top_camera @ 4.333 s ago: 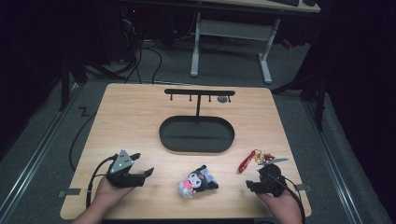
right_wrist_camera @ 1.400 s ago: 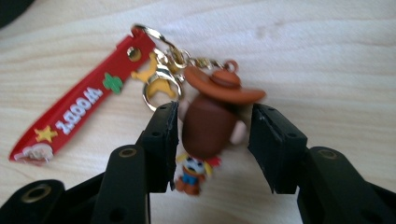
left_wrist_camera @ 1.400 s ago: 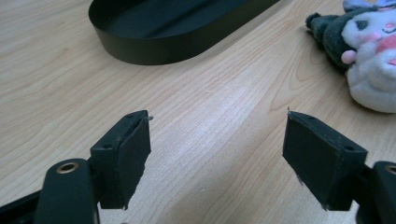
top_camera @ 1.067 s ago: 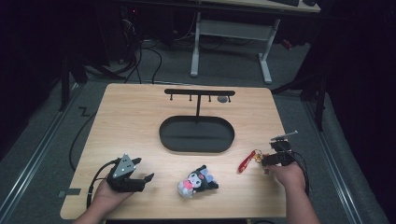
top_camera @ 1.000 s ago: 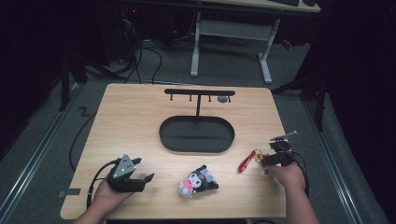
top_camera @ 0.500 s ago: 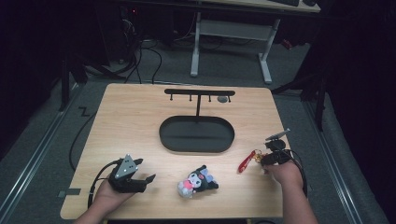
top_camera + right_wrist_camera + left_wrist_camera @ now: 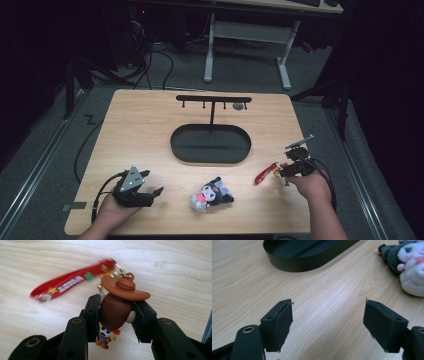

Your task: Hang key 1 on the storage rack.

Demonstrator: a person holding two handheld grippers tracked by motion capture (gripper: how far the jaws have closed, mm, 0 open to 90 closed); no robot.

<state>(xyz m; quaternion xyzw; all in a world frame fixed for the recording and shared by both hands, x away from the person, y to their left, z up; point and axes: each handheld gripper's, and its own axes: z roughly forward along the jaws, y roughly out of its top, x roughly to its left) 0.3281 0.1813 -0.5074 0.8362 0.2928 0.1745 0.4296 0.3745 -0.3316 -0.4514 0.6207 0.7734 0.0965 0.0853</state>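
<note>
1. My right gripper [image 7: 115, 315] is clamped on the cowboy figure [image 7: 115, 307] of a keychain, jaws pressed on either side of its brown head, under the hat.
2. The red strap [image 7: 67, 283] trails off toward ten o'clock in the right gripper view, blurred; I cannot tell whether it lies on the wood or hangs just above it.
3. On the table [image 7: 150, 125] this sits at about four o'clock, near the right edge.
4. Four seconds ago my right gripper rested lower, near the front edge, and the keychain lay free beside it; it has since moved up onto the figure.
5. My left gripper [image 7: 328, 322] stays at seven o'clock, jaws wide apart over bare wood, as before.
6. The plush toy [image 7: 211, 192] at six o'clock and the black tray [image 7: 210, 144] at centre have not shifted.
</note>
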